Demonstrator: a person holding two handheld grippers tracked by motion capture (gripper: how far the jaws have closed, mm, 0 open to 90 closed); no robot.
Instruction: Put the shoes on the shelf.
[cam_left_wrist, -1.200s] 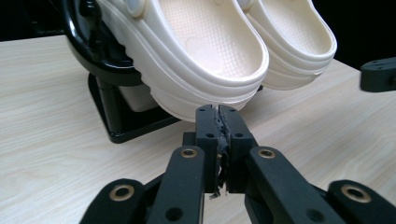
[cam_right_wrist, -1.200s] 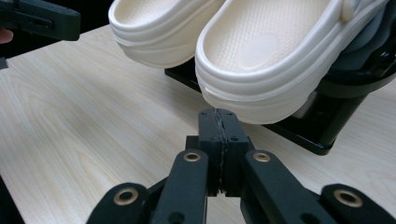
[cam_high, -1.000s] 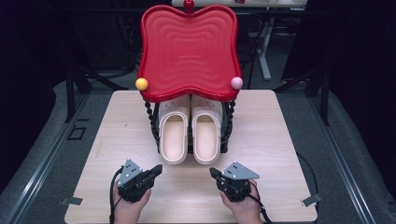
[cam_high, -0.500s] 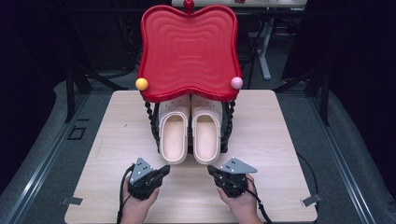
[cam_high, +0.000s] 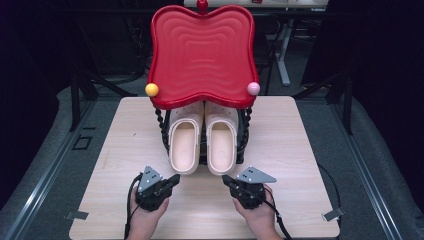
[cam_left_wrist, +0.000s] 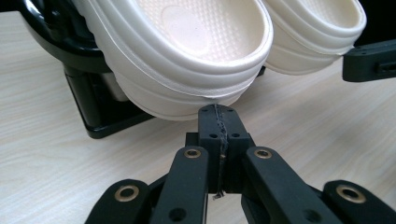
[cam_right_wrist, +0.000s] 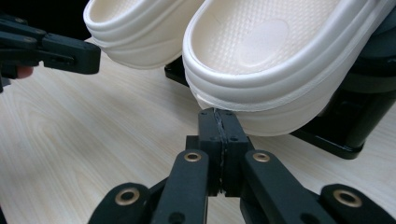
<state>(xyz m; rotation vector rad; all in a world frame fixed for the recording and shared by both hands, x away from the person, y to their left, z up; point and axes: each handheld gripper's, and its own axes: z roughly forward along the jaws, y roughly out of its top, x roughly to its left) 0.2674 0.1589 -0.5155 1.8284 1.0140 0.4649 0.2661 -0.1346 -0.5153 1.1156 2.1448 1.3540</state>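
- Cream clogs (cam_high: 204, 142): a pair, side by side on a black rack (cam_high: 162, 131) under a red tray (cam_high: 201, 55), at the middle of the wooden surface (cam_high: 295, 150).
- Left gripper (cam_high: 172, 180): fingers closed on nothing, just near the left clog's heel.
- Right gripper (cam_high: 227, 181): fingers closed, empty, near the right heel.
- Progress: neither clog gripped or lifted; taking hold remains.

Lab-style recording space being shown: pale wooden table (cam_high: 300, 150) being set on grey carpeted floor (cam_high: 380, 165), being ringed by dark curtains (cam_high: 30, 75); metal floor rails (cam_high: 35, 185), stand legs (cam_high: 82, 92), white desk frame (cam_high: 282, 45) being seen behind.
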